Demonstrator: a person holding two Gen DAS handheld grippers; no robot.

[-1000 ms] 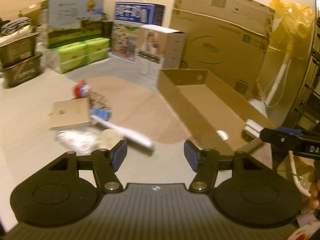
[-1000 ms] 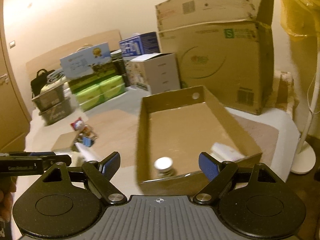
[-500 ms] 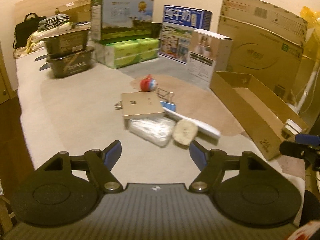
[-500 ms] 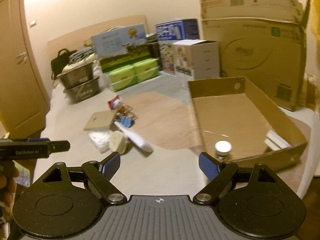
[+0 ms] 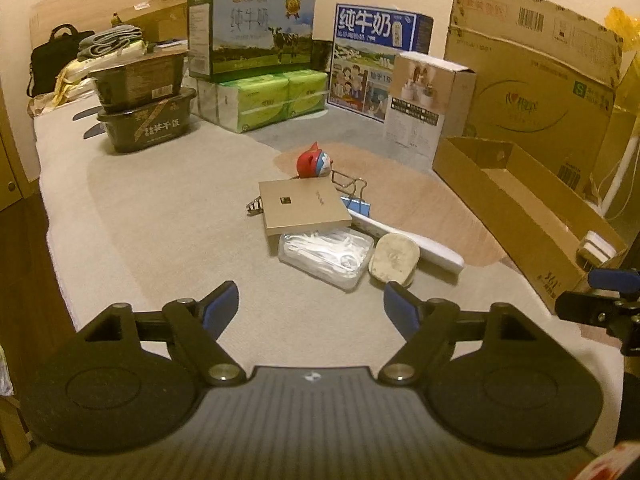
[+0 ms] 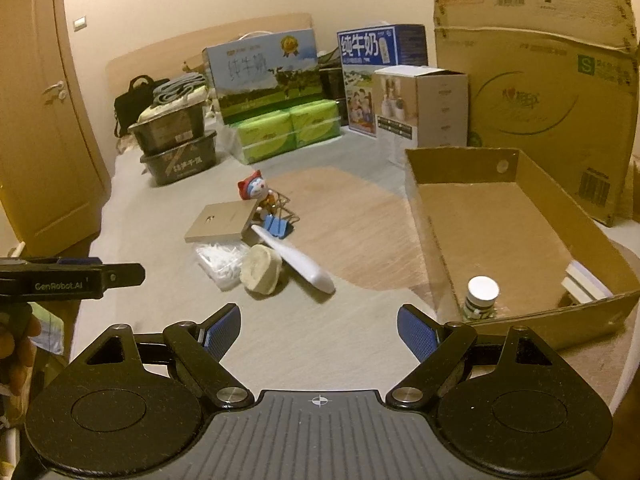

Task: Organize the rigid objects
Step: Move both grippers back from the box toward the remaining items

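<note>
On the beige bed surface, a loose cluster of small things is seen still unsorted: a flat tan box (image 5: pixel 302 210), a clear plastic case of white floss picks (image 5: pixel 326 256), a round pale puck-shaped piece (image 5: pixel 394 260), a white handled tool (image 6: pixel 296 260), blue binder clips (image 6: pixel 278 226) and a red-and-blue cat figurine (image 5: pixel 314 165). These are counted as 6 kinds of item left outside.

To the right of the cluster, the shallow cardboard tray (image 6: pixel 424 216) is seen to hold 2 things already: a small white-capped bottle (image 6: pixel 482 296) in its near corner and a white blocky item (image 6: pixel 586 284) against its right wall. The task is therefore judged to be at an early stage, with most pieces still to be carried over.

The left gripper (image 5: pixel 312 310) is held short of the cluster, its jaws opening with nothing between them. The right gripper (image 6: pixel 320 330) is spread wide and empty too, held between cluster and tray. Nothing is gripped by either.
</note>
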